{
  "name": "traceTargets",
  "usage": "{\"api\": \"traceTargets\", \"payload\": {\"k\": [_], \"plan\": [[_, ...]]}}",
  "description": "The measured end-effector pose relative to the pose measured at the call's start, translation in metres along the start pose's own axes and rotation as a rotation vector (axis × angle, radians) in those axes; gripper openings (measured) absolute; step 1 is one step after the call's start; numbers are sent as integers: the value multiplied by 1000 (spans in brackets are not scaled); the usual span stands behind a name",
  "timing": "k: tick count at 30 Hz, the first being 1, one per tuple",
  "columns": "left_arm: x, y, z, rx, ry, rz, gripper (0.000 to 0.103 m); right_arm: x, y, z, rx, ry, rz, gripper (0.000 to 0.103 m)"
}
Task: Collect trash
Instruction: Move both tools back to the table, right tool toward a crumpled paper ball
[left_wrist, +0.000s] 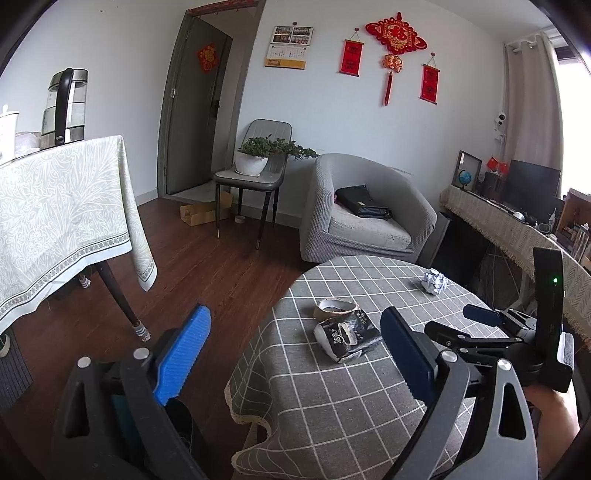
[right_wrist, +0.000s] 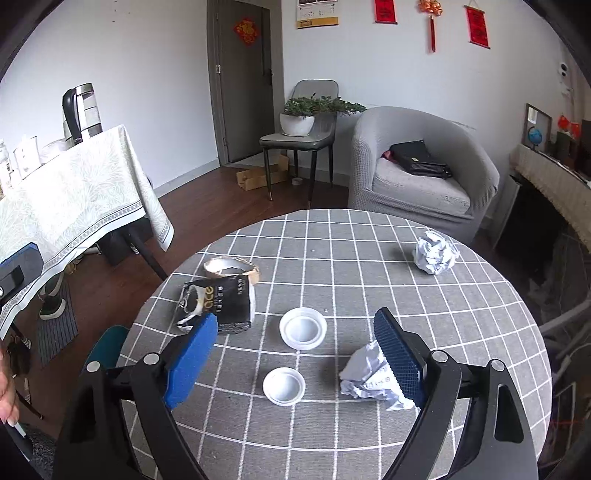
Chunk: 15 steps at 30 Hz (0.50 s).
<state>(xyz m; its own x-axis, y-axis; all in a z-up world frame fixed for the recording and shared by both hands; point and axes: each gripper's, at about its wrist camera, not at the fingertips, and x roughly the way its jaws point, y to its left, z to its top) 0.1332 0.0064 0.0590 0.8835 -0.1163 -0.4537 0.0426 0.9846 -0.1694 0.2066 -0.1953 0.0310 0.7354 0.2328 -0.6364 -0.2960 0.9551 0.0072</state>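
— As far as these two views go, how much of the trash is collected?
— By my judgement, none of it yet. On the checked surface (right_wrist: 369, 258) lie a crushed black carton (right_wrist: 218, 304) left of centre, a torn paper ring (right_wrist: 231, 267) touching it just behind, two white lids (right_wrist: 303, 328) (right_wrist: 284, 386) in the middle, one crumpled paper ball (right_wrist: 434, 256) at upper right, and a second paper wad (right_wrist: 369, 374) at lower right. No bin or bag shows in either view.
— And the tongs?
— The right tongs (right_wrist: 299, 354) stand wide apart, holding nothing; the lids lie between them, and the right-hand pad sits in front of the paper wad, whether touching I cannot tell. The left tongs (left_wrist: 295, 356) are equally spread and empty, with the carton (left_wrist: 347, 336) framed between them.
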Motion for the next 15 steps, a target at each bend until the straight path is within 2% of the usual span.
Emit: {"api": "traceTargets", "payload": {"k": [9, 15], "plan": [[37, -33, -9, 0, 80, 0, 96, 5, -43, -14, 115, 54, -58, 89], [64, -43, -15, -28, 143, 17, 96, 11, -67, -23, 193, 96, -34, 89]]}}
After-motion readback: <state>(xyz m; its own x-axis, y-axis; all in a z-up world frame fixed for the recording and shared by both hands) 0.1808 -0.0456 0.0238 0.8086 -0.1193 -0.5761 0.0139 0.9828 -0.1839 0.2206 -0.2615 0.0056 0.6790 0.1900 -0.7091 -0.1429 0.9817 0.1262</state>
